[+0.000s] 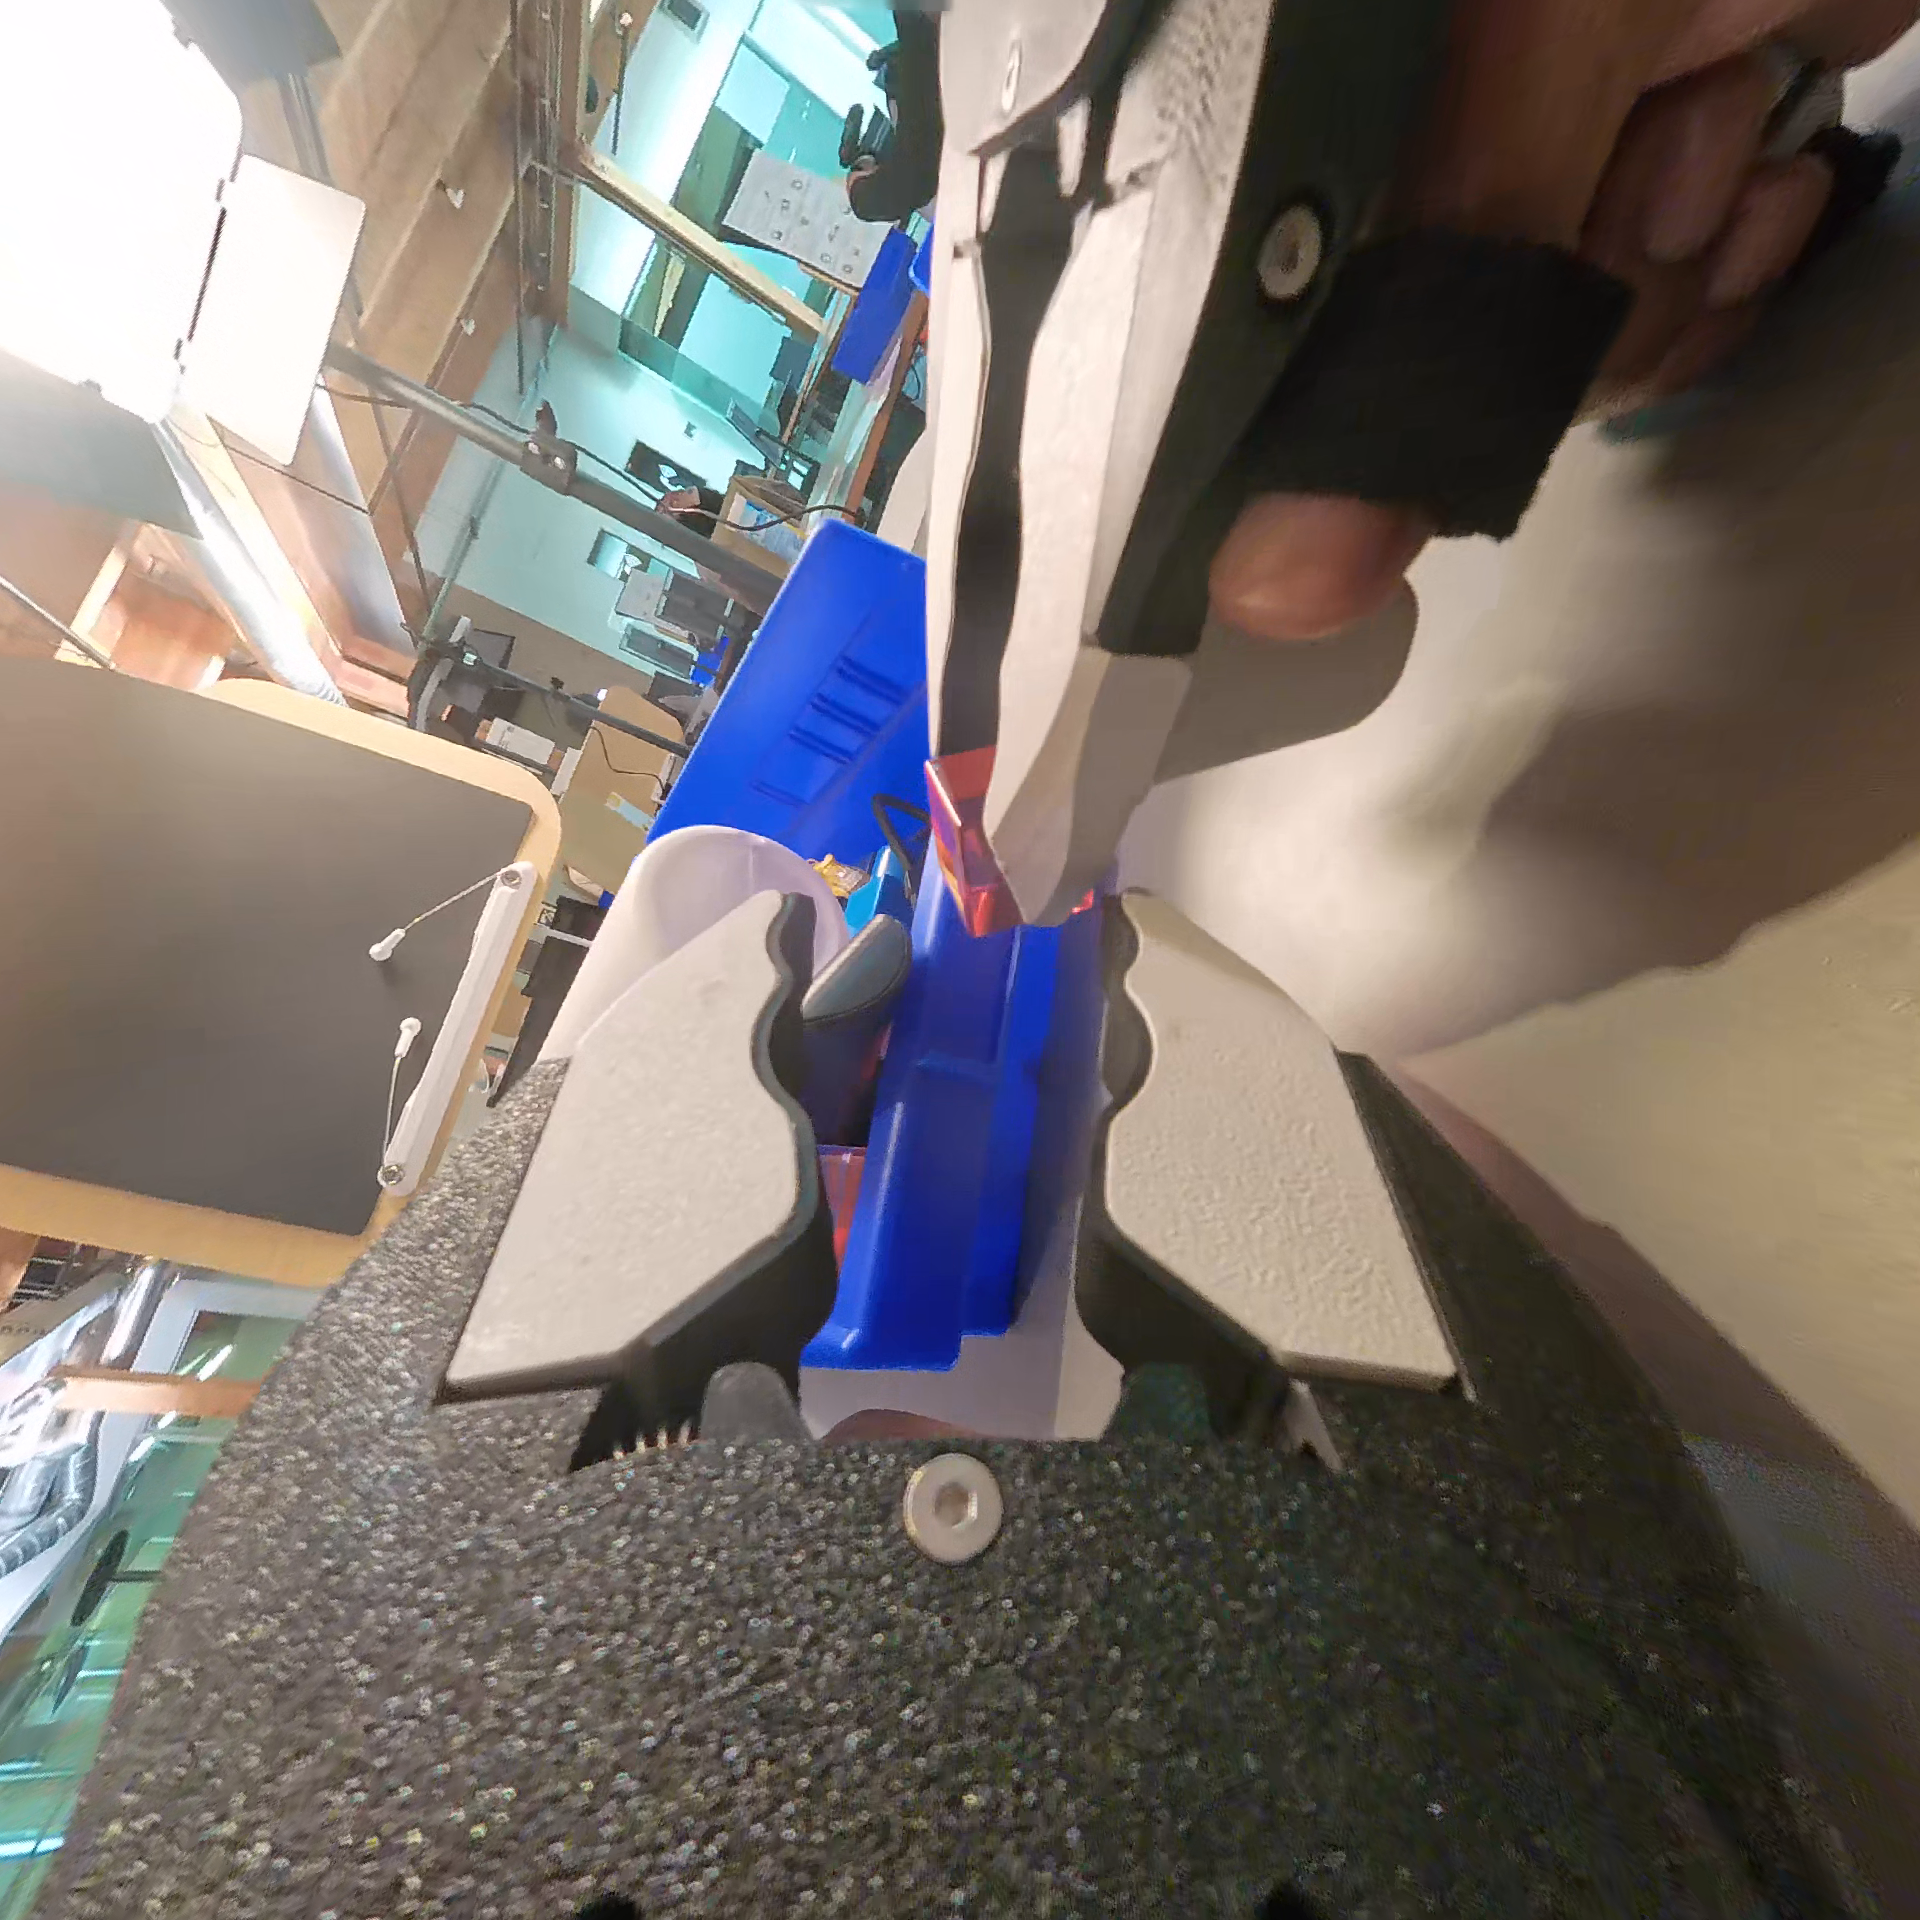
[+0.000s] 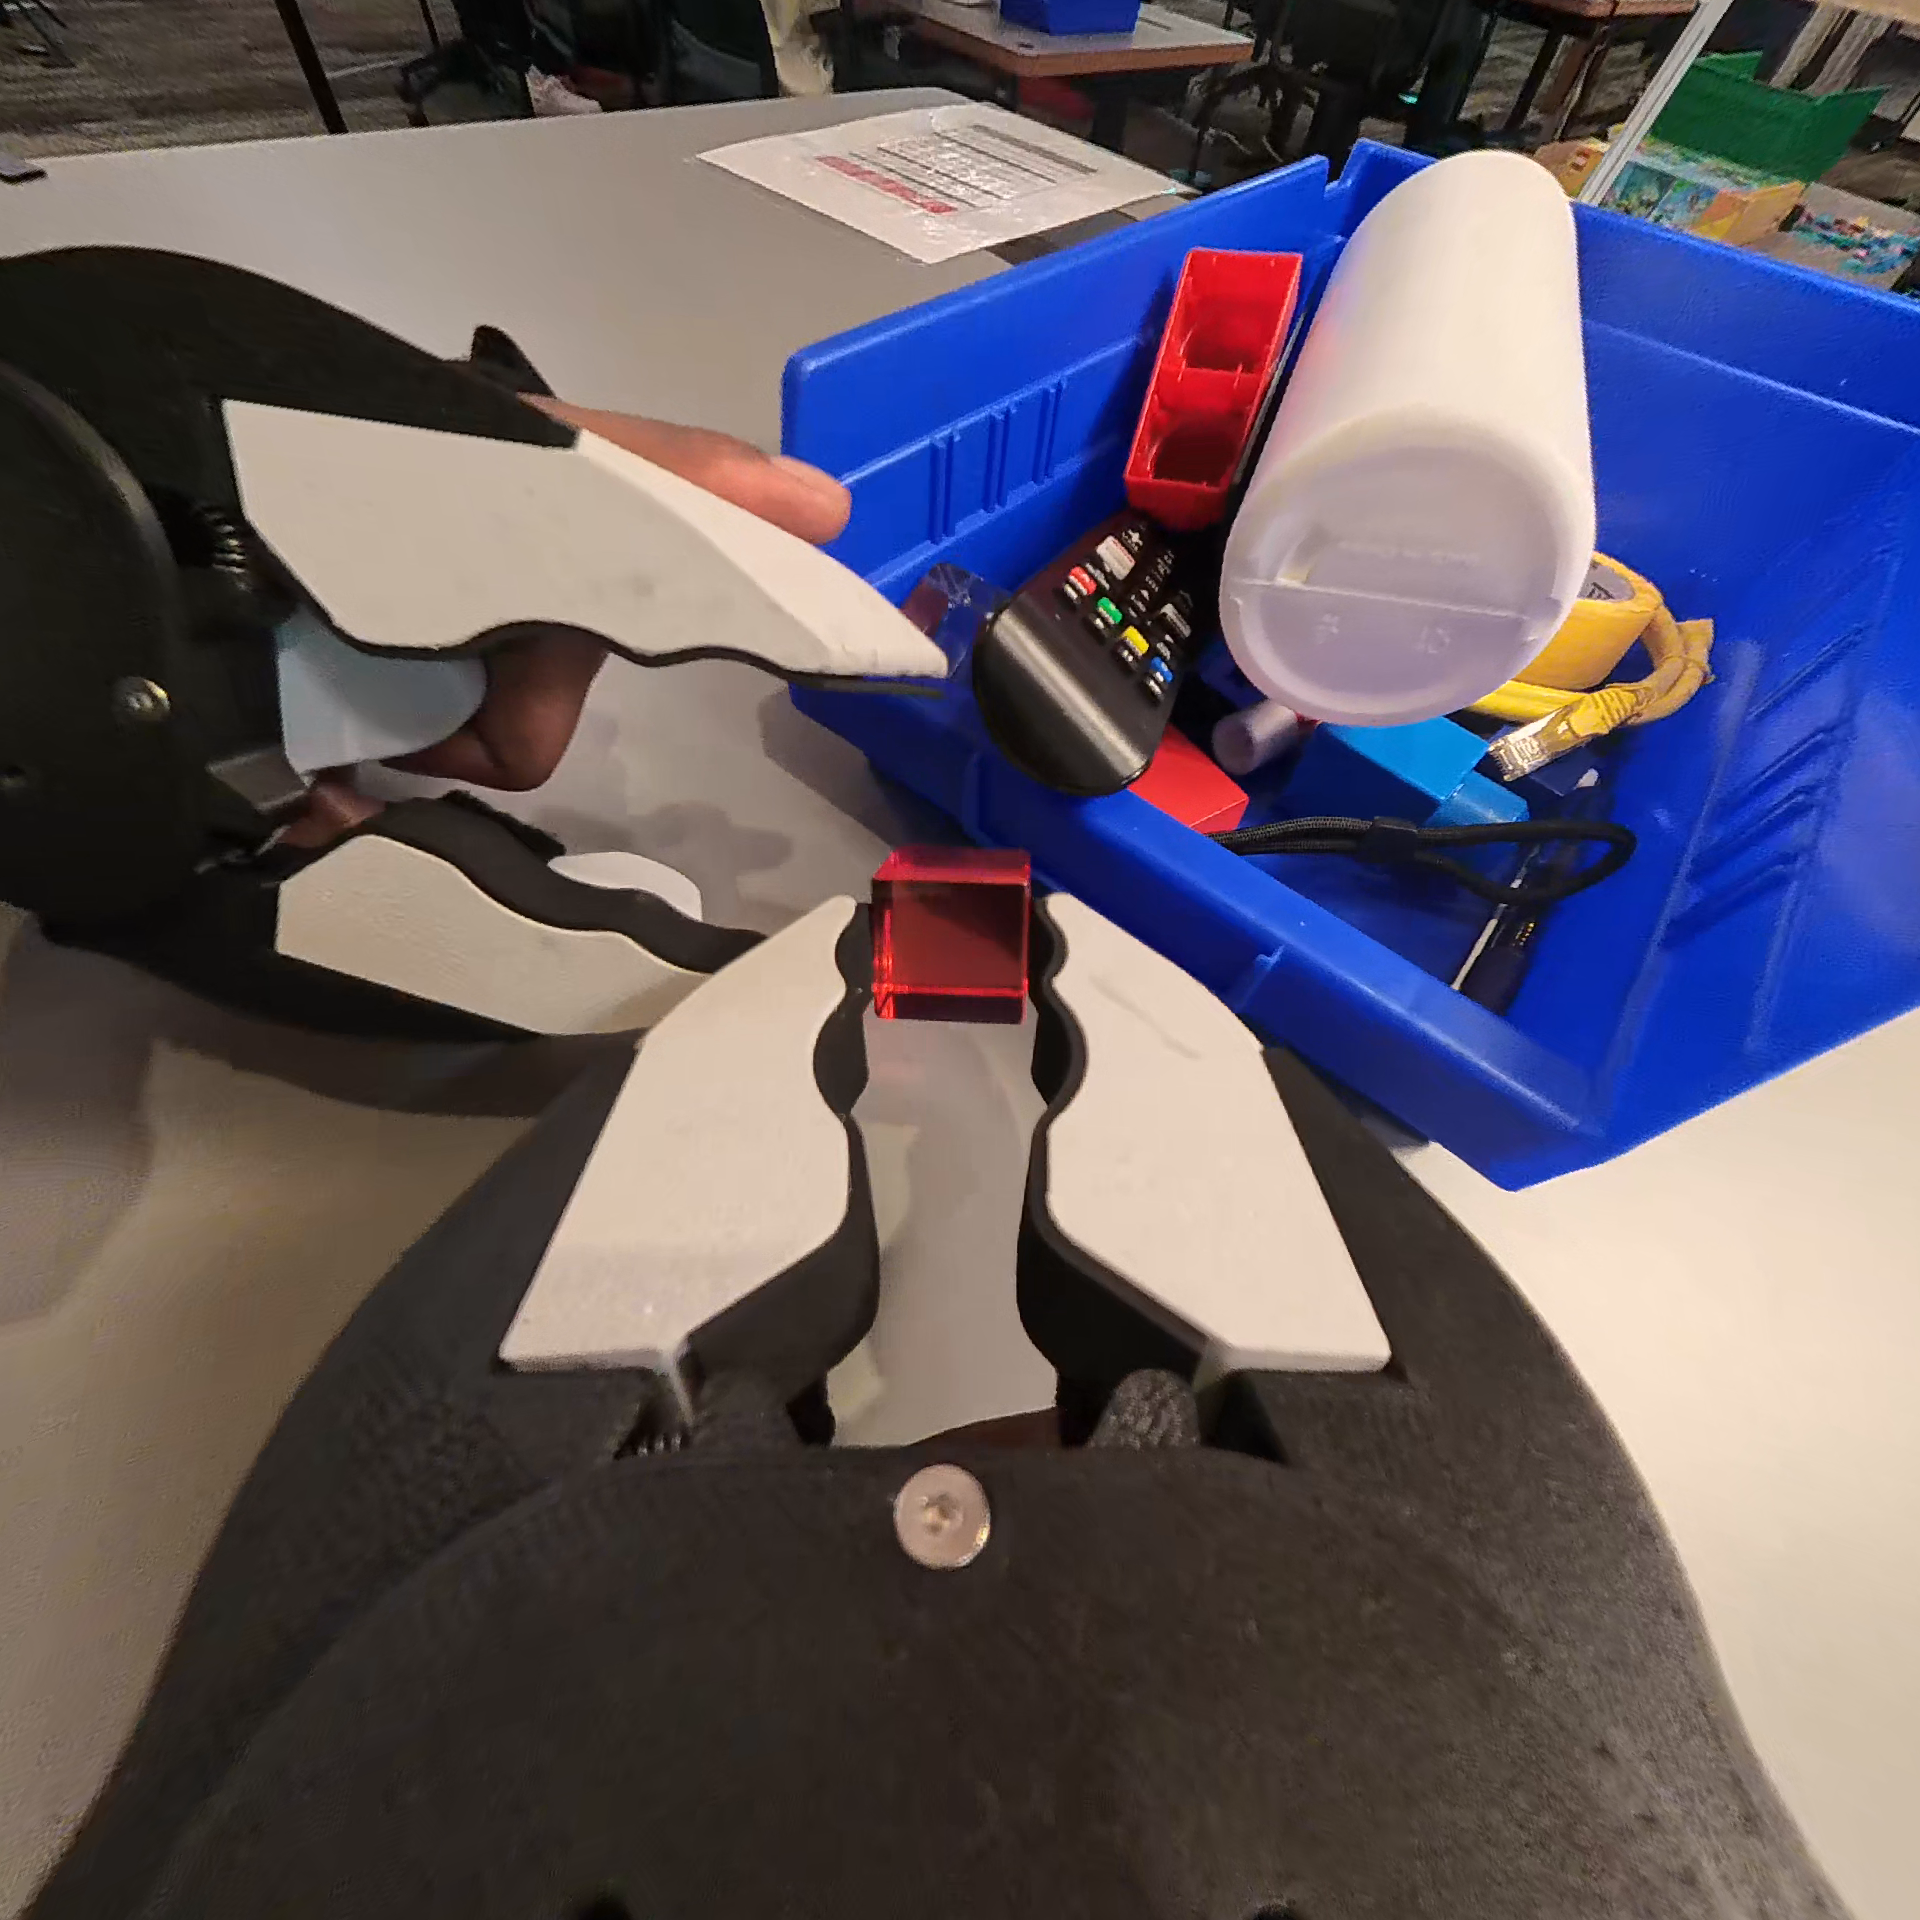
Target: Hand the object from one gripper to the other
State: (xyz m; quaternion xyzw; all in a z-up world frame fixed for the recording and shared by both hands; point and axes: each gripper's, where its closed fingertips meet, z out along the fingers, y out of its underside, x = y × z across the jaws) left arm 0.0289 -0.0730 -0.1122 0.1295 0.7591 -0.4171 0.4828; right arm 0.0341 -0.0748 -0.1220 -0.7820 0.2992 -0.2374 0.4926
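Your right gripper (image 2: 948,935) has the red cube (image 2: 951,935) pinched between its jaws, right at the tips, w/ the cube held above the table (image 2: 520,260) and just short of the blue bin (image 2: 1714,831). In the left wrist view the same gripper (image 1: 1023,883) comes down from the top, cube (image 1: 961,852) showing at its tip as a red translucent block.

Your left gripper (image 1: 956,935) has its jaws spread wide, nothing between them. From the right wrist view it (image 2: 831,790) sits to the left, sideways, upper fingertip close to the bin's near corner, lower fingertip near the cube. Cube isn't between the left jaws; whether a left finger touches it, can't tell.

Inside the bin: a white cylinder container (image 2: 1423,468) lying tilted on top, a black remote (image 2: 1101,644) leaning against the near wall, a red open box (image 2: 1216,384), a yellow cable (image 2: 1590,686), a black cord (image 2: 1403,831), blue blocks (image 2: 1403,769). A laminated sheet (image 2: 935,177) lies on the table behind the bin.
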